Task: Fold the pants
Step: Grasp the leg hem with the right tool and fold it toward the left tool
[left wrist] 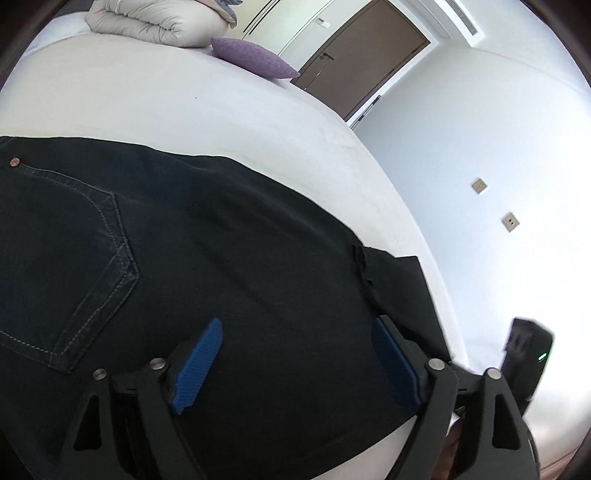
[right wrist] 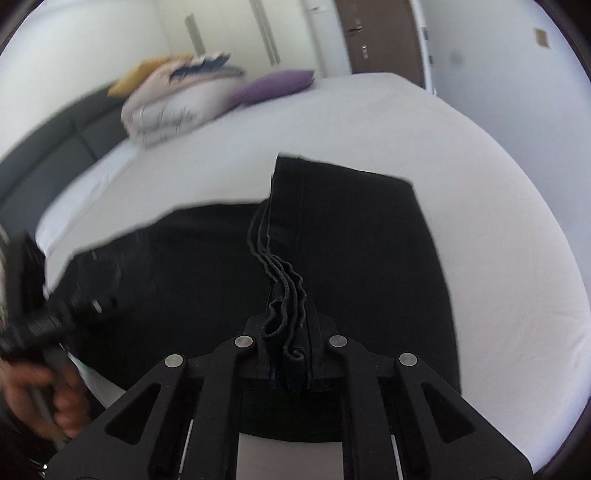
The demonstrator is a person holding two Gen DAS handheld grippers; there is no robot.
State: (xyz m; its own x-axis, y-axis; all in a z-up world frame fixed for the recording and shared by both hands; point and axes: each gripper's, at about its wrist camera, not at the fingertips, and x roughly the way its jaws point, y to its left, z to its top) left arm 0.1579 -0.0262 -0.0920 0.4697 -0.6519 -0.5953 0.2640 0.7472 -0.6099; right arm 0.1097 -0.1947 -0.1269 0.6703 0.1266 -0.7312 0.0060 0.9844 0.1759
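Both tongs: right tongs (right wrist: 291, 354) clamp pants (right wrist: 351, 240).

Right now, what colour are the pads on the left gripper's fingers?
Blue, ribbed pads on black fingers; the left wrist view shows them best, spread open over the pants.

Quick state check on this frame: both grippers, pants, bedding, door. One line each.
left gripper: open, over the pants, holding nothing
right gripper: shut on the bunched leg hems
black pants: flat on the bed, leg end lifted and doubled over
white bed sheet: smooth, spread flat
beige duvet: folded, at the head of the bed
purple pillow: lying beside the duvet
brown door: closed
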